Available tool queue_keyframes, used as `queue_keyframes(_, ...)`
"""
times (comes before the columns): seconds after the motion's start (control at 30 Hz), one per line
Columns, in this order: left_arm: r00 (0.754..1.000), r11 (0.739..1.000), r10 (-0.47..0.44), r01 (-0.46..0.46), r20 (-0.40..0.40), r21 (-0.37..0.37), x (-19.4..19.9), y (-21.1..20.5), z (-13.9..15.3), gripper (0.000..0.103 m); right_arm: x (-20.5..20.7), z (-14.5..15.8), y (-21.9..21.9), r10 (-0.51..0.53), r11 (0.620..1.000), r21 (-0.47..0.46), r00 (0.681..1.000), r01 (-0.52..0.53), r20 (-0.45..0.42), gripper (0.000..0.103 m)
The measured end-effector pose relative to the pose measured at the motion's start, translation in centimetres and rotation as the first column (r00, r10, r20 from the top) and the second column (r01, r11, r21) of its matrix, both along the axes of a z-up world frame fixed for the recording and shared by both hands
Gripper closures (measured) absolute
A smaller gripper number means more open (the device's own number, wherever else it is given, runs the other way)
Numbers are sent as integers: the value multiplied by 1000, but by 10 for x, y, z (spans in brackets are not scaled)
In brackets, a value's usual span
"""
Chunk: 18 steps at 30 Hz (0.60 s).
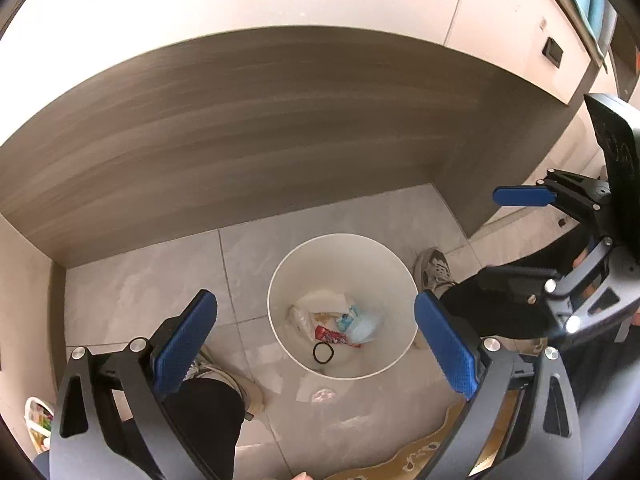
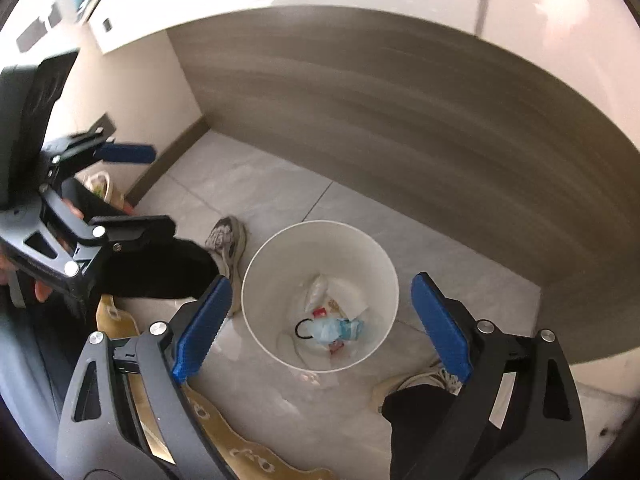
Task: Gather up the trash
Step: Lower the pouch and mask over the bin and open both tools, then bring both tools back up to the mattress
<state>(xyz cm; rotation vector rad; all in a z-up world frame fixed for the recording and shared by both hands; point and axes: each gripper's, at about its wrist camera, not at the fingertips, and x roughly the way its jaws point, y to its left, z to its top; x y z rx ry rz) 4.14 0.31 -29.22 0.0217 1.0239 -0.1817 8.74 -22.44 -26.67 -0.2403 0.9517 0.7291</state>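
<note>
Left wrist view looks straight down: my left gripper (image 1: 316, 344) hangs above the white bin (image 1: 280, 272), fingers spread wide, nothing between the pads. My right gripper (image 2: 322, 320) is posed the same in its own view — wide apart, empty, centred over the bin (image 2: 256, 264) from the other side. Each gripper also shows at the edge of the other's view, held level and off to the side.

Contents of the bin: crumpled white paper (image 1: 328, 300), a red wrapper (image 1: 332, 335), a pale blue mask (image 1: 362, 328), a black hair tie (image 1: 323, 353), all lying on the bottom. The bin stands on the grey floor tiles (image 1: 140, 292) in front of the wood-grain panel (image 1: 260, 128), between my shoes.

Judgement: a drop step looks finished, both tools unloaded. Next move calls for finding further litter — a small pale scrap (image 1: 323, 395) lies on the tile just beside the bin, and reaching it would need a lower approach
</note>
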Motion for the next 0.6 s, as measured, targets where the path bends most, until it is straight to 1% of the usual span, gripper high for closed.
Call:
queue_keyframes(0.17,1000,1000,-19,19,24,7,3,-5,5,6,2,4,-11,-41,999,25,999,41,11,16)
queue_keyframes(0.27,996,999,-44,43,77,13,-6,-13,17,6,-5,13,-16,-44,998,52,998,41,55,15)
queue_keyframes(0.33,989,998,-60,61,133,-7,-13,-17,39,6,-12,26,-27,-45,994,102,995,35,92,10)
queue_keyframes(0.37,984,997,-70,74,162,-17,-17,-18,51,6,-16,34,-32,-48,990,134,993,33,112,5)
queue_keyframes(0.47,966,995,-90,99,241,-27,-24,-19,92,6,-28,58,-47,-54,978,210,982,15,181,5)
queue_keyframes(0.53,955,993,-97,111,281,-32,-23,-14,124,6,-33,71,-55,-74,967,252,975,19,208,5)
queue_keyframes(0.6,942,994,-98,110,321,-18,-17,-9,158,6,-34,84,-67,-109,954,298,969,38,224,5)
